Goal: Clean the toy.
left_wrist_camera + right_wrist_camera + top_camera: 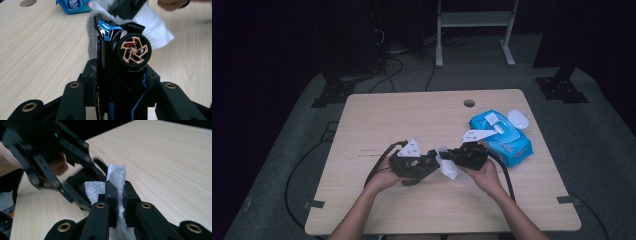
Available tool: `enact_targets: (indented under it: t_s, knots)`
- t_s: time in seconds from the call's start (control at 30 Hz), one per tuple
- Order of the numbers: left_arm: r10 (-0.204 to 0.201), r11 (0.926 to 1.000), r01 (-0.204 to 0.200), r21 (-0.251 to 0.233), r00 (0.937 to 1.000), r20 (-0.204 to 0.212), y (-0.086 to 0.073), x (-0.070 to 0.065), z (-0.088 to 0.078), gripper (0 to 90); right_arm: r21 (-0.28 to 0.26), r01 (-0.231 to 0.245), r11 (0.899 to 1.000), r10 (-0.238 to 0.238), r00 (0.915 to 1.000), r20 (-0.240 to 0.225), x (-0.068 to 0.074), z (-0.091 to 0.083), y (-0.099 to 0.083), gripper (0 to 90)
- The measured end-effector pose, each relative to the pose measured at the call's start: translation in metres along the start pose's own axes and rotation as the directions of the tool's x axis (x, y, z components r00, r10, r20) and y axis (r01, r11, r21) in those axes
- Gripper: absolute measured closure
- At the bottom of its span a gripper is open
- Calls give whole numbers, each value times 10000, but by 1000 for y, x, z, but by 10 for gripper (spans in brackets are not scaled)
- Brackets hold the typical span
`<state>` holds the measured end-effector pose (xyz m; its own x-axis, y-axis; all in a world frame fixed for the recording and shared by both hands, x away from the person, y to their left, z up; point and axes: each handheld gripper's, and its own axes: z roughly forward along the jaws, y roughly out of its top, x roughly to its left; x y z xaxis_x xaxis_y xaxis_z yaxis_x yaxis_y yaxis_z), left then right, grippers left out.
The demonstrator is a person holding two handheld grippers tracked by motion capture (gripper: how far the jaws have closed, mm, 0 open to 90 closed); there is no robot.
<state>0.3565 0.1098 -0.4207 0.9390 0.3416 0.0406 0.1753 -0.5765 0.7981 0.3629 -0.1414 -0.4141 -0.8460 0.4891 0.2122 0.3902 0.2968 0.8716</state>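
My left gripper (122, 73) is shut on a black toy car (106, 37) with blue trim, its copper-spoked wheel (135, 51) facing the camera. The car stands nose-up between the jaws. My right gripper (120, 192) is shut on a white wipe (116, 173), which sticks up between its jaws. In the high view the left gripper (432, 162) and right gripper (451, 156) meet tip to tip above the middle front of the wooden table (402, 115). The wipe (449, 169) hangs between them, and it lies right behind the car (155, 27) in the left gripper view.
A blue pack of wet wipes (504, 135) with its white lid flipped open lies at the table's right, just behind the right hand. A round cable hole (469, 103) sits near the far edge. Cables trail off both grippers toward the front.
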Motion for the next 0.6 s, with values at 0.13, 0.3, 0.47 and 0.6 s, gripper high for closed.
enact_targets:
  t_s: [0.13,0.3,0.47,0.6]
  knots:
    - [-41,10000,41,-29,10000,-68,-1,1,-1,574,308,1,9995,-5,9999,151,-2,2,-5,847]
    - [84,10000,-84,34,9999,-108,3,-2,3,574,-112,390,9992,-389,9992,69,9,-3,9,847]
    - [209,9997,-208,90,9997,-119,7,-3,6,573,-423,879,9952,-887,9959,-167,21,-5,22,848]
    - [342,9994,-342,52,9993,-159,8,-4,6,573,-273,1095,9936,-1097,9939,-58,22,-3,21,848]
